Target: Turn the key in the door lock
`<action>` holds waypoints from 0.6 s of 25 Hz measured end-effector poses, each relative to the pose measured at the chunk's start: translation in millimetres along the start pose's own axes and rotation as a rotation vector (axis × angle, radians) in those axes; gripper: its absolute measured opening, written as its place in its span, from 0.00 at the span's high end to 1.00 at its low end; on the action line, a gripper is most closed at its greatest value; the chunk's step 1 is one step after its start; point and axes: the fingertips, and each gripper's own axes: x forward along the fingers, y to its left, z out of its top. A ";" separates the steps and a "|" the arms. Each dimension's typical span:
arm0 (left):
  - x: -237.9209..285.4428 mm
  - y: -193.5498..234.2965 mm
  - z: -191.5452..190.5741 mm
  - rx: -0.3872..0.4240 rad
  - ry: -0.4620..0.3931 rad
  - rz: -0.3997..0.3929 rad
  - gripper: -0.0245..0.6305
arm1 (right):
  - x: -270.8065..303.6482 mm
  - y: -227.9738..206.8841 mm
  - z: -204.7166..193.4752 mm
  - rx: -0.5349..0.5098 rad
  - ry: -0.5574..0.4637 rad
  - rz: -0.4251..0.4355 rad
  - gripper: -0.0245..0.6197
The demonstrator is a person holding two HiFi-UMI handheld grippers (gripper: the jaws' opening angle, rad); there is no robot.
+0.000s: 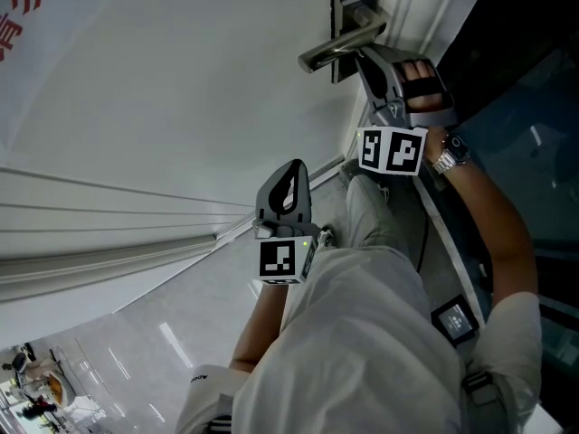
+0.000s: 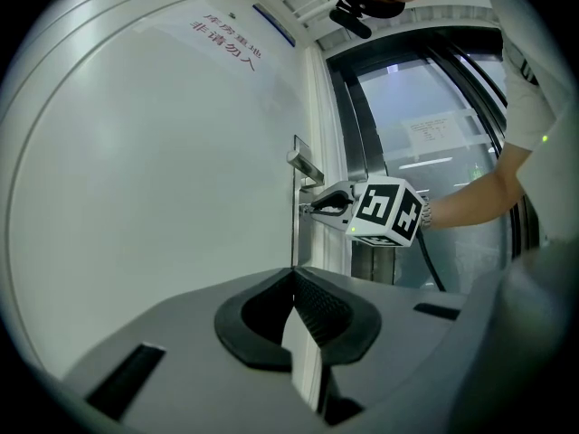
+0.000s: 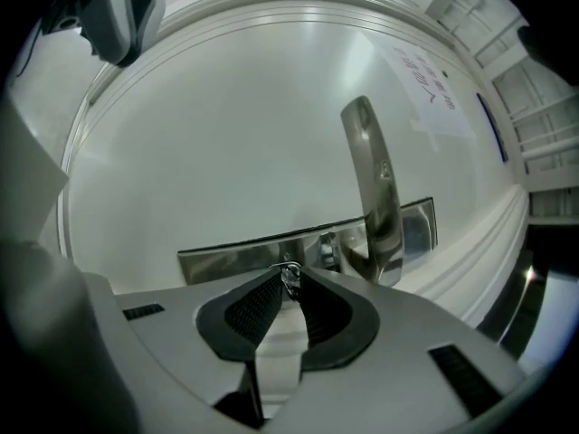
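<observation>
A white door (image 1: 181, 89) carries a steel lever handle (image 1: 339, 48) on a long steel lock plate (image 3: 235, 251). In the right gripper view the handle (image 3: 375, 188) rises just right of the jaws. A small metal key (image 3: 290, 278) sticks out of the plate beside the handle's base. My right gripper (image 3: 289, 275) points level at the plate, and its tips pinch the key. The head view shows that gripper (image 1: 366, 60) under the handle. My left gripper (image 1: 291, 172) hangs apart from the door, lower down, its jaws closed together on nothing (image 2: 294, 277).
Right of the door stand a white frame (image 1: 403, 7) and a dark glass panel (image 1: 525, 80). My grey-trousered leg (image 1: 362, 333) fills the lower middle of the head view. A small dark device (image 1: 454, 319) lies on the floor. Red lettering (image 1: 23, 7) marks the door.
</observation>
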 end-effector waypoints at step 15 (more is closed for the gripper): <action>-0.8 -2.2 0.2 0.002 -0.007 0.005 0.95 | 0.0 -7.9 -0.6 0.386 -0.005 0.068 0.88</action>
